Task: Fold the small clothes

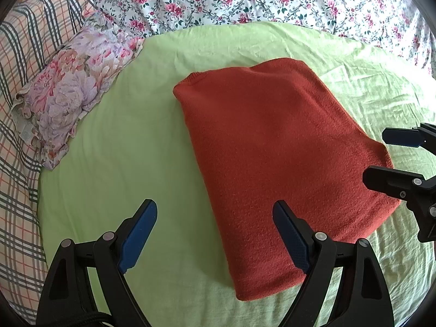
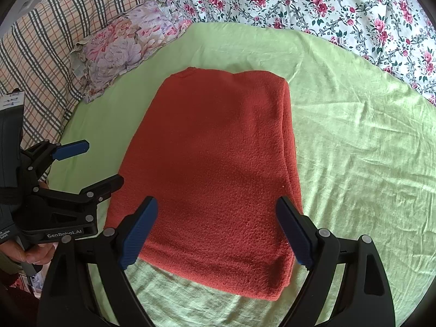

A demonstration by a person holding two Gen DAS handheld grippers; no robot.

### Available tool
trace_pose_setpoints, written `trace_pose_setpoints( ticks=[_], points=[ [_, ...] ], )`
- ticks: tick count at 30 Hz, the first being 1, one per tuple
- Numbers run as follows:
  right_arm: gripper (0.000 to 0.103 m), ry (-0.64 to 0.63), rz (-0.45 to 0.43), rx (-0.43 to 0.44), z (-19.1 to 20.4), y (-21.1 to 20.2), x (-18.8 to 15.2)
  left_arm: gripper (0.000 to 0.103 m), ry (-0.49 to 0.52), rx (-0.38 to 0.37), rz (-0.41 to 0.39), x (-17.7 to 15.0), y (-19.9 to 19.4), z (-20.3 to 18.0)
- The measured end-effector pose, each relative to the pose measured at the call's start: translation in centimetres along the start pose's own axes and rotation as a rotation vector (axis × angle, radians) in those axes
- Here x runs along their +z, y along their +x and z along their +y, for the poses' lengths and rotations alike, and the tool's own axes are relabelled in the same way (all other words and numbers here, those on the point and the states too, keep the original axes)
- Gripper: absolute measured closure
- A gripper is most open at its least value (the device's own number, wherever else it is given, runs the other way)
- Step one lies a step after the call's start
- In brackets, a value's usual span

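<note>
Matt, nubbly knit red garment (image 2: 218,169)

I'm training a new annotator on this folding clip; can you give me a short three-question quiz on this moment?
1. True or false: the left tongs grip the red knit garment.
2. What lies directly under the garment? A) green sheet B) plaid blanket C) bare floor
3. Which patterned item sits at the sheet's far-left edge?

Key: 1. False; both the left and right tongs are open and empty. 2. A, the green sheet. 3. The floral pillow.
</note>
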State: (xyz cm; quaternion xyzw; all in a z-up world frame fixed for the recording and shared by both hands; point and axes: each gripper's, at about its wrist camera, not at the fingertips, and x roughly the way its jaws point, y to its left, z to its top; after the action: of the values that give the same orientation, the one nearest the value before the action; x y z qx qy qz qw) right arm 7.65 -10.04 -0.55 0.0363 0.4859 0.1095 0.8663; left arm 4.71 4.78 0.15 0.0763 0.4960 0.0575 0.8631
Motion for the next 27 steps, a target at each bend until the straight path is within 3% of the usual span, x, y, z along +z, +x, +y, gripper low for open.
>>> trace_pose_setpoints(
  ticks=[27],
  points=[
    [0.015, -0.007, 0.005, 0.010, -1.5, 0.2, 1.3, 0.016, -0.009, -0.005, -0.010, 0.5, 0.4, -0.3]
  ],
)
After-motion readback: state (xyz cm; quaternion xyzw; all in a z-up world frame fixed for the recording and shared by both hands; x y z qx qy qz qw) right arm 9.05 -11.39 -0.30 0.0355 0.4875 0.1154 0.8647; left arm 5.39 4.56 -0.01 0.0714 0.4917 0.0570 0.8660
